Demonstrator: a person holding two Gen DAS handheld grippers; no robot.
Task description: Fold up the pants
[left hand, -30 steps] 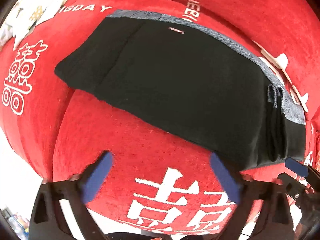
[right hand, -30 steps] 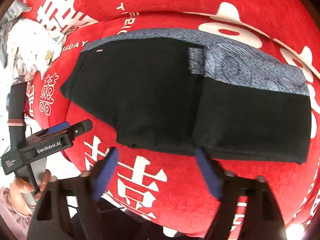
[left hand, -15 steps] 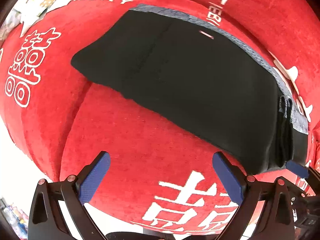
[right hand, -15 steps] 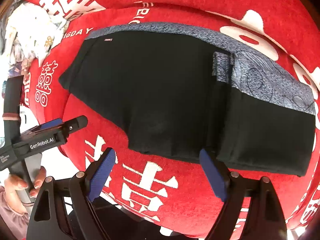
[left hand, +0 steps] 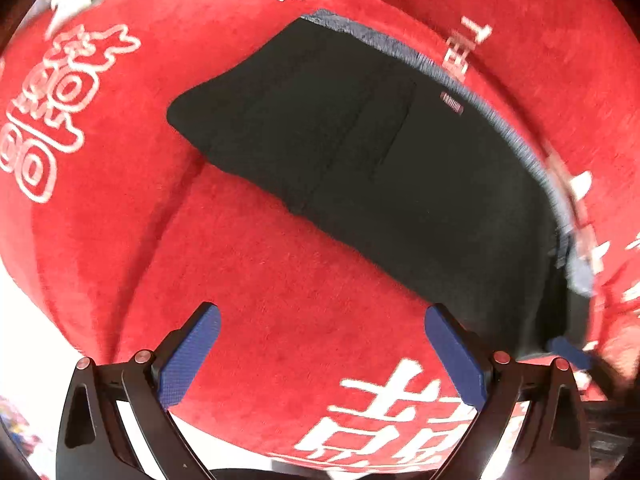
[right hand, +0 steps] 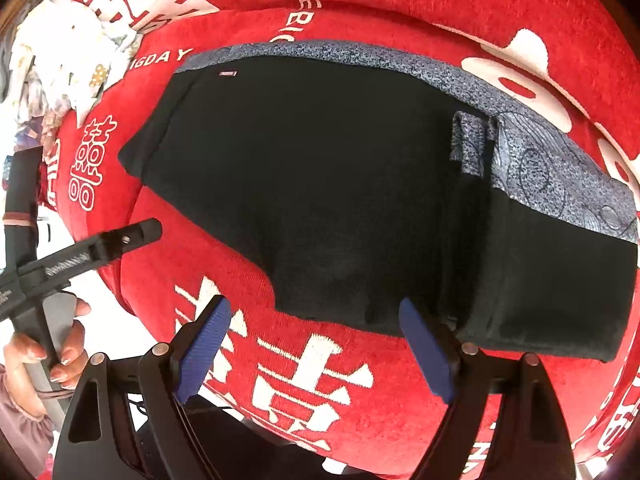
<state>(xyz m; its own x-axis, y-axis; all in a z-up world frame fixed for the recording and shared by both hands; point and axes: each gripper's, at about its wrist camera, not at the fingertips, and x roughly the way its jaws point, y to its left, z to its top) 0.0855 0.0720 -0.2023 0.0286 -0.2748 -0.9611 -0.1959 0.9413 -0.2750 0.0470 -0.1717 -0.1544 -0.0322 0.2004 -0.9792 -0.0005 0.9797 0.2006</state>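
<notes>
The black pants (right hand: pixel 340 200) with a grey patterned band (right hand: pixel 560 168) lie folded flat on a red cushion; they also show in the left wrist view (left hand: pixel 380 168). My left gripper (left hand: pixel 320 354) is open and empty, held over bare red fabric just short of the pants' near edge. My right gripper (right hand: pixel 316 346) is open and empty at the pants' near edge, its right finger (right hand: pixel 424 350) overlapping the hem in view. The left gripper's body also shows at the left of the right wrist view (right hand: pixel 80 256).
The red cushion (right hand: pixel 320 380) carries white embroidered characters and drops off at its near edge. A white patterned cloth (right hand: pixel 68 64) lies at the far left. The right gripper's fingertip (left hand: pixel 568 352) shows at the right of the left wrist view.
Both grippers have drawn closer to the pants and shifted left along them. Both stay open. The pants have not moved.
</notes>
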